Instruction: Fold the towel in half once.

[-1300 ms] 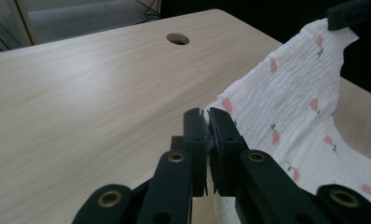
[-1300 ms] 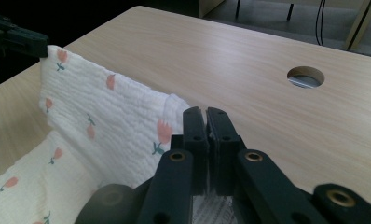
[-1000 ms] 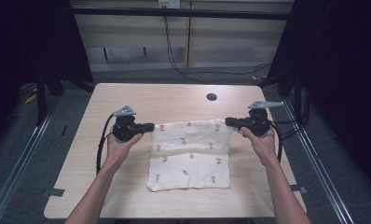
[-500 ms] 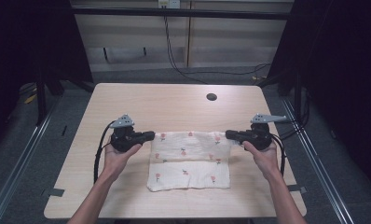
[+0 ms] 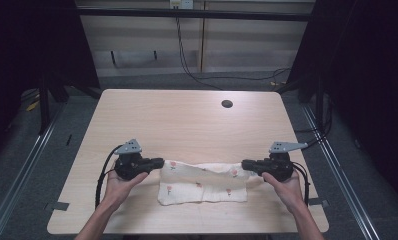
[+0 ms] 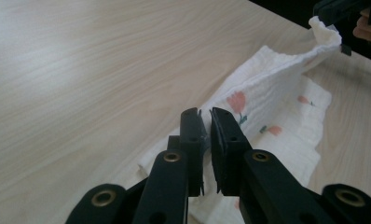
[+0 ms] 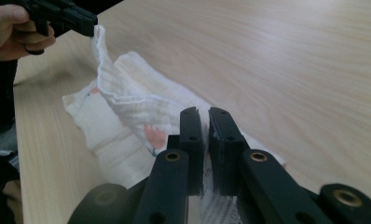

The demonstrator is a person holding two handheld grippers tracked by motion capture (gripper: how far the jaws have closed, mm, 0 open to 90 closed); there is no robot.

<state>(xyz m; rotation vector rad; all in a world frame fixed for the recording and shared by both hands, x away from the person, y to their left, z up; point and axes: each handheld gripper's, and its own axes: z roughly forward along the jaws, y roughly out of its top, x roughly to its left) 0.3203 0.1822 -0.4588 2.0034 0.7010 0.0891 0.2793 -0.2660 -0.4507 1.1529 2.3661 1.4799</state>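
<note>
White floral-print muslin cloth (image 5: 203,186) folded near front edge of light wooden table (image 5: 187,120), each end pinched by narrow-jawed left hand-held gripper (image 5: 159,162) and right hand-held gripper (image 5: 246,164). Round black grommet hole (image 5: 227,104) well apart; nothing obstructing.

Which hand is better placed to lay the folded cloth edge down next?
Neither clearly: the left gripper and the right gripper each pinch one end corner of the cloth, at matching height near the front edge of the table. Probably both lower together.
</note>
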